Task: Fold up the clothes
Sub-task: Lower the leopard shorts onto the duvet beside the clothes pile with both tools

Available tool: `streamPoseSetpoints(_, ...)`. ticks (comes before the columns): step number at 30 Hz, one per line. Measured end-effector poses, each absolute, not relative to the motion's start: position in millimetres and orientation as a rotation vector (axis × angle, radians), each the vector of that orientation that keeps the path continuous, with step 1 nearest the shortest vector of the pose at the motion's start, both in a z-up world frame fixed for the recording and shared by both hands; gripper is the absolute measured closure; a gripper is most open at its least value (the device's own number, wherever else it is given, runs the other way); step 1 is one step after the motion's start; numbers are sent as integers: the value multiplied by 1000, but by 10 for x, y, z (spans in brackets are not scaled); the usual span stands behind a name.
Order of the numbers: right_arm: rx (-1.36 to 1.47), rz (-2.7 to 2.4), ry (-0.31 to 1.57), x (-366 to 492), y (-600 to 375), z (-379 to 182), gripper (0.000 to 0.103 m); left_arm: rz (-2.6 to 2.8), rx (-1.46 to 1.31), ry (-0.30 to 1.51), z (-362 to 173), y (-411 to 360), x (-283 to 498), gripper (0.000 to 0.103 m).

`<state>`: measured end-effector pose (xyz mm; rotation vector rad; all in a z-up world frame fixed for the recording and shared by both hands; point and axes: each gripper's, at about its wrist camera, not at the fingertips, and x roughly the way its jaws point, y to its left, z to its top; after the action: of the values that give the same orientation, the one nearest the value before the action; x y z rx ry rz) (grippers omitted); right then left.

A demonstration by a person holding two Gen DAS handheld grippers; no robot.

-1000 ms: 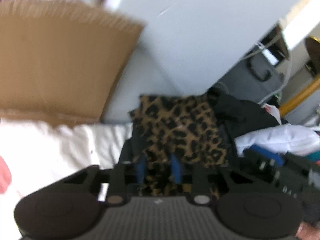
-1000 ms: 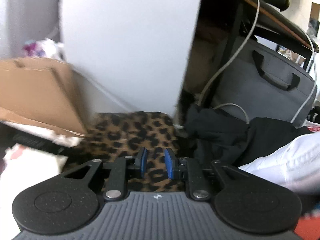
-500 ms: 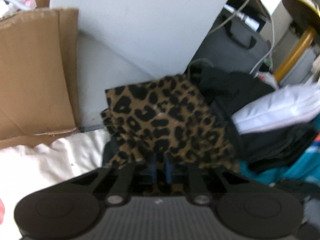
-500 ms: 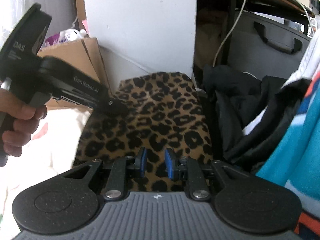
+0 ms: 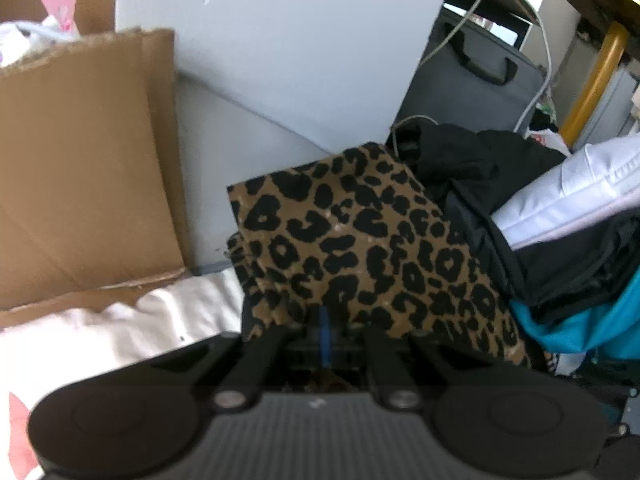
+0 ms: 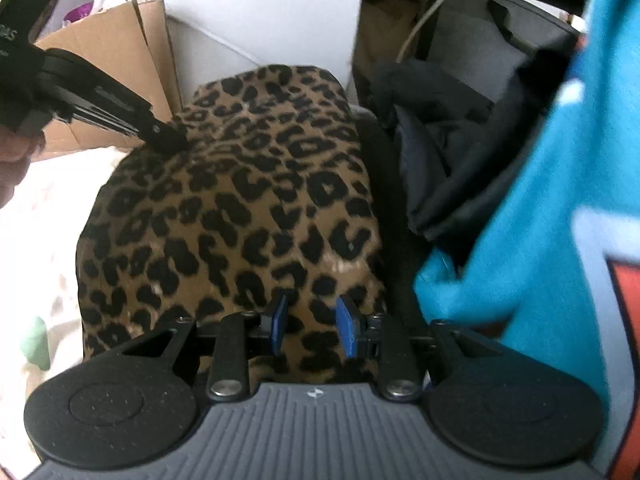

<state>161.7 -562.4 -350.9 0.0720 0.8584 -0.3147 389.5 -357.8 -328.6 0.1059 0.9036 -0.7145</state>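
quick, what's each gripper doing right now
left gripper: shut on the leopard-print garment.
right gripper: jaws opening, pads not pressing on the cloth below them.

the left gripper is clamped on the near edge of the leopard-print cloth. left of the cloth stands a cardboard sheet; behind it a white panel; right of it black clothes.

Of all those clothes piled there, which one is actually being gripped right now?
The leopard-print garment. The left hand-held gripper is pinched shut on its edge; the black, white and teal clothes beside it lie untouched.
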Motion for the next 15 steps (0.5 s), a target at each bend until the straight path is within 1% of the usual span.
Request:
streamPoseSetpoints(7, 162, -307, 817, 1536, -5563, -3355, 69, -709, 32, 939, -3091, -3416, 3900, 100)
streamPoseSetpoints(12, 188, -284, 788, 1546, -5428, -3309, 66, -753, 23, 968, -3009, -3461, 3740, 94)
streamPoseSetpoints(15, 224, -286, 785, 1557, -5412, -3328, 64, -793, 51, 963, -3002, -3560, 3624, 93)
